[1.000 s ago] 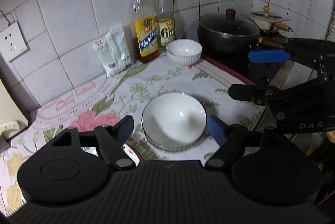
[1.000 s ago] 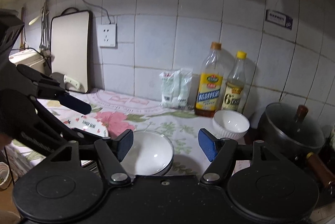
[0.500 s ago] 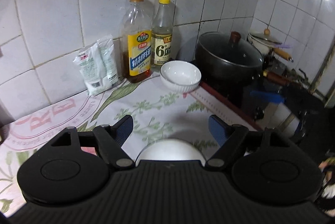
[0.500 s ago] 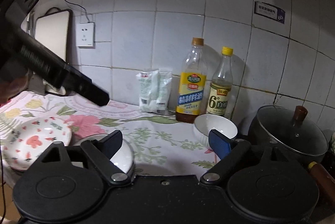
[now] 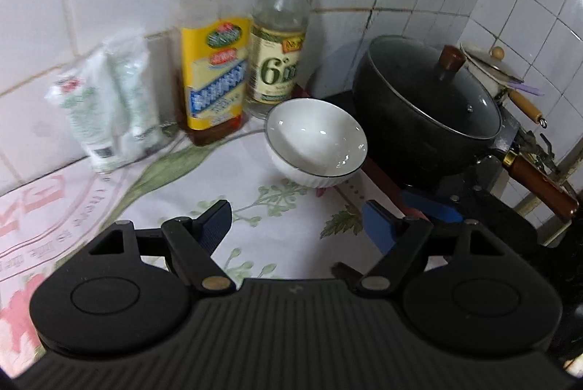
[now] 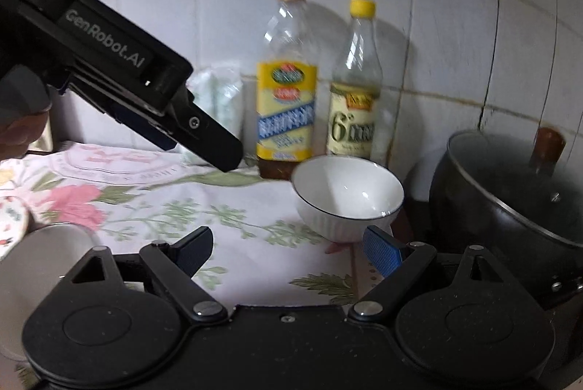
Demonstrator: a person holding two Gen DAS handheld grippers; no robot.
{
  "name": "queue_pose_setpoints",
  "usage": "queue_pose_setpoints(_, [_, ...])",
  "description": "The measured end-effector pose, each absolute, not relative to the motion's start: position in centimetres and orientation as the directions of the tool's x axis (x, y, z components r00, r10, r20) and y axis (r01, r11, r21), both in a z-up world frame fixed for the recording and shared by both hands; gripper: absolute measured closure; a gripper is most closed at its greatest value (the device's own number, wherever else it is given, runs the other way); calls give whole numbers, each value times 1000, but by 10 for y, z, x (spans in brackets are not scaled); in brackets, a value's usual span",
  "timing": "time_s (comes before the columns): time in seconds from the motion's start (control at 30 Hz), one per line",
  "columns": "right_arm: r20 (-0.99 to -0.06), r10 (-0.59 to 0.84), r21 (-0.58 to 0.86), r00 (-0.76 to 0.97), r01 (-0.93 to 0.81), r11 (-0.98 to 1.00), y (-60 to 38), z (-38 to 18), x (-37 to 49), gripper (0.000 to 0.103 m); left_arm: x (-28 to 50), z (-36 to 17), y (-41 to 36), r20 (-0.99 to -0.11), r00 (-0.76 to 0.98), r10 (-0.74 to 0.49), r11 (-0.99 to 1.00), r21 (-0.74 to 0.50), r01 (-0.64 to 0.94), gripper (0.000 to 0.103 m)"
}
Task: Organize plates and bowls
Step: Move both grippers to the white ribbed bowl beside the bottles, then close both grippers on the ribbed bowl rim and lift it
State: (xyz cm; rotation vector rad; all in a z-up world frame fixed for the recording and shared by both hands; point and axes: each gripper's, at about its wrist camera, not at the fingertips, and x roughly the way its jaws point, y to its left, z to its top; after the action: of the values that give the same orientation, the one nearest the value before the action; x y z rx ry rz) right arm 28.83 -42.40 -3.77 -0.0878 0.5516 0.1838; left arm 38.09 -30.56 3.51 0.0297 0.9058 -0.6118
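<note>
Both pairs of fingers stand wide apart with nothing between them. The left gripper (image 5: 297, 220) and right gripper (image 6: 288, 249) hover over the flowered cloth (image 5: 277, 171), near the white bowl (image 5: 316, 142), which sits just beyond them, beside two bottles (image 5: 215, 62) and left of a black pot (image 5: 426, 113).

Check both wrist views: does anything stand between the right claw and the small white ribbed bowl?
Nothing visible does. Only bare floral tablecloth lies between the open right claw and the small white ribbed bowl; the black lidded pot stands beside it.
</note>
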Motion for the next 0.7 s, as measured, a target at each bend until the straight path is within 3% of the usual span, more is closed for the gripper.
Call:
queue_pose_setpoints(0.27, [-582,109,-7,806,-139,990,-436,-65,330,11,423,9,-330,-766,450,-459,859,-254,444,28])
queue_pose_setpoints(0.37, [-595,120,26,794,-130,991,-439,-71,342,10,439,-1,-337,-781,431,-451,869,-276,410,34])
queue_pose_setpoints(0.47, [-612,100,-5,784,-130,991,-436,-78,353,10,455,-12,-345,-801,419,-428,883,-271,384,48])
queue_pose_setpoints(0.7, [-613,73,-3,787,-95,995,-441,-87,369,8,478,-35,-347,-800,402,-445,885,-326,333,66])
